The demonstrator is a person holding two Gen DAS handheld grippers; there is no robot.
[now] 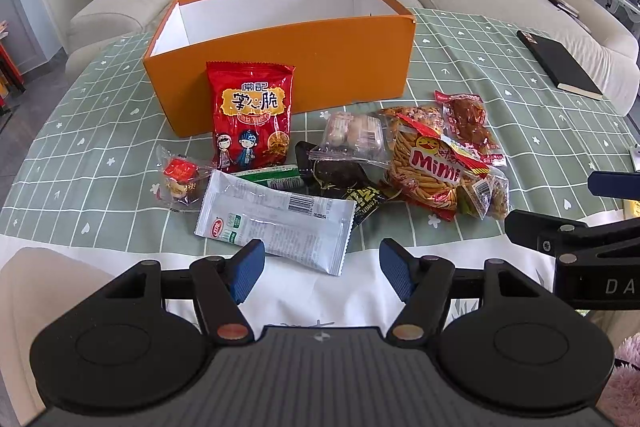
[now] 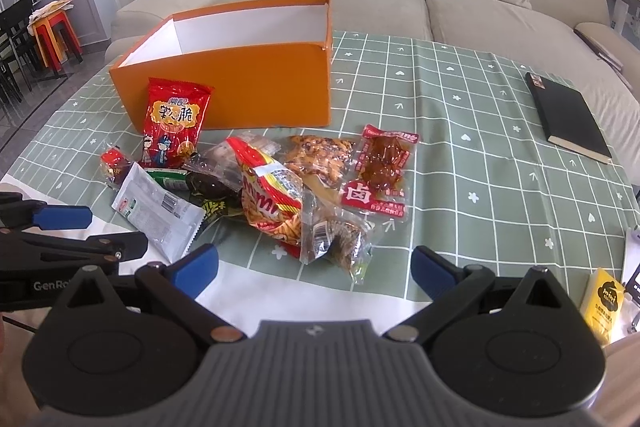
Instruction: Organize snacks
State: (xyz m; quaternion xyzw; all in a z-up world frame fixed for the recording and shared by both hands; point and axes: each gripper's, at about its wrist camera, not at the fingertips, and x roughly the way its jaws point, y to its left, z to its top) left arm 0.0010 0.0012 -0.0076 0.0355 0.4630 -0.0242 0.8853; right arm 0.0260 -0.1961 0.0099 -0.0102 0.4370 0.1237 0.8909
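An orange box (image 1: 280, 67) with a white inside is placed toward the far edge of the tabletop (image 1: 480, 75), open at the top, and nothing can be seen in the part of its inside that shows. The snacks are gathered in a loose pile before its near wall. A red packet (image 1: 250, 117) is leaned upright against that wall. A white wrapper (image 1: 276, 223) is laid closest to the near edge, and a Mimi bag (image 2: 272, 199) is found in the middle of the pile. A red sauce pouch (image 2: 380, 171) is laid flat at the right end of the pile. A black notebook (image 2: 568, 115) is kept well apart, near the far right corner, and wide free cloth is left between it and the pile. The left gripper (image 1: 322, 269) and the right gripper (image 2: 314, 269) are held over the near edge; the fingers of both are spread wide and nothing is held.
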